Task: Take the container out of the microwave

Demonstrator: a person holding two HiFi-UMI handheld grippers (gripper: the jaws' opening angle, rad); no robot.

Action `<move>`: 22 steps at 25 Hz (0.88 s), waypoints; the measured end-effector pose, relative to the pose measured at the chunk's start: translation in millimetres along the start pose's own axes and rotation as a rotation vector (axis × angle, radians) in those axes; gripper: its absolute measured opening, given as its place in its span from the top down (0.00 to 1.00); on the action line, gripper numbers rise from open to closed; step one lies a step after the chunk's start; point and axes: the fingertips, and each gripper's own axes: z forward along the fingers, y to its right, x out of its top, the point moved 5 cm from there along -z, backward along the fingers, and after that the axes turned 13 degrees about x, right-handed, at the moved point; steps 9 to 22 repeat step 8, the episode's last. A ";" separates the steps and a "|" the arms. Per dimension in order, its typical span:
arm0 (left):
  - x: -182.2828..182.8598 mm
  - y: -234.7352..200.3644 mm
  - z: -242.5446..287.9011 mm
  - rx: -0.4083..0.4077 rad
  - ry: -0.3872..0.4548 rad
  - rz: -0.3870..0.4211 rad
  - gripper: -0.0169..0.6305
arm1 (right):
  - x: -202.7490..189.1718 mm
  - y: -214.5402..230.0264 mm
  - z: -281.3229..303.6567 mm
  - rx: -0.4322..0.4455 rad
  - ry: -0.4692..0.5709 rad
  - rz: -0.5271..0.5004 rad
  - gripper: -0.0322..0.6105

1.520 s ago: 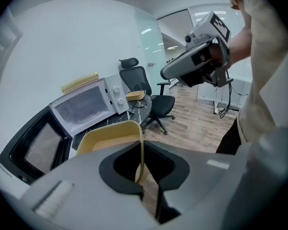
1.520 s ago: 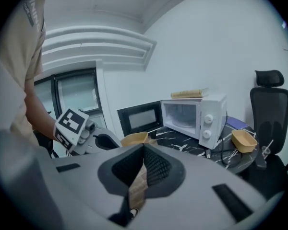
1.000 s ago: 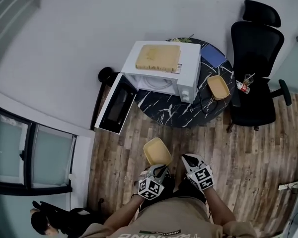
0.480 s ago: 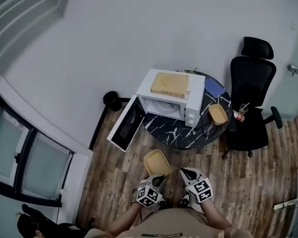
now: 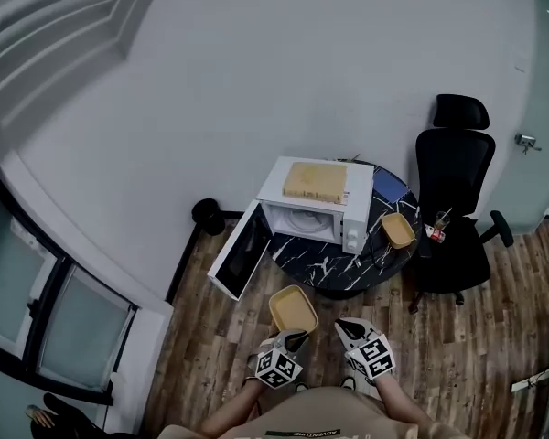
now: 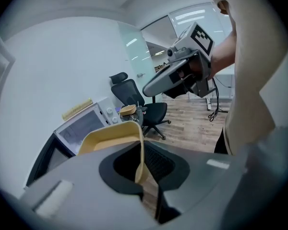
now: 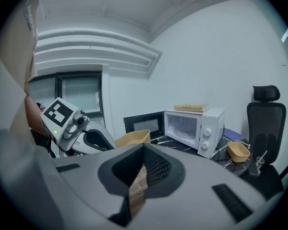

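Left gripper (image 5: 291, 338): jaws clamped on the near rim of the container (image 5: 293, 308). In the left gripper view the tan wall of the container stands pinched between them. The container is held open side up, in the air over the wood floor (image 5: 439, 346), clear of the microwave (image 5: 313, 210) and just short of the bench (image 5: 334, 265).

Right gripper (image 5: 349, 329): jaws drawn together with nothing between them. Only a thin strip of floor shows through the slit in the right gripper view. It is just beside the left gripper, not touching the container.

Microwave: white, standing on the round dark marbled bench, with its door (image 5: 241, 251) swung fully open to the left. The cavity shows pale, and no contents can be made out in it. A flat tan board (image 5: 316, 179) lies on its top.

Second container (image 5: 398, 230): same tan colour, resting on the bench to the right of the microwave.

Chair (image 5: 453, 190): black, standing at the right of the bench, with small items on its seat too small to identify.
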 end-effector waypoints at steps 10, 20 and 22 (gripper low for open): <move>15.7 -13.4 -3.5 -0.012 0.043 -0.010 0.93 | 24.2 3.9 -9.8 -0.044 0.024 -0.047 0.94; 15.7 -13.4 -3.5 -0.012 0.043 -0.010 0.93 | 24.2 3.9 -9.8 -0.044 0.024 -0.047 0.94; 15.7 -13.4 -3.5 -0.012 0.043 -0.010 0.93 | 24.2 3.9 -9.8 -0.044 0.024 -0.047 0.94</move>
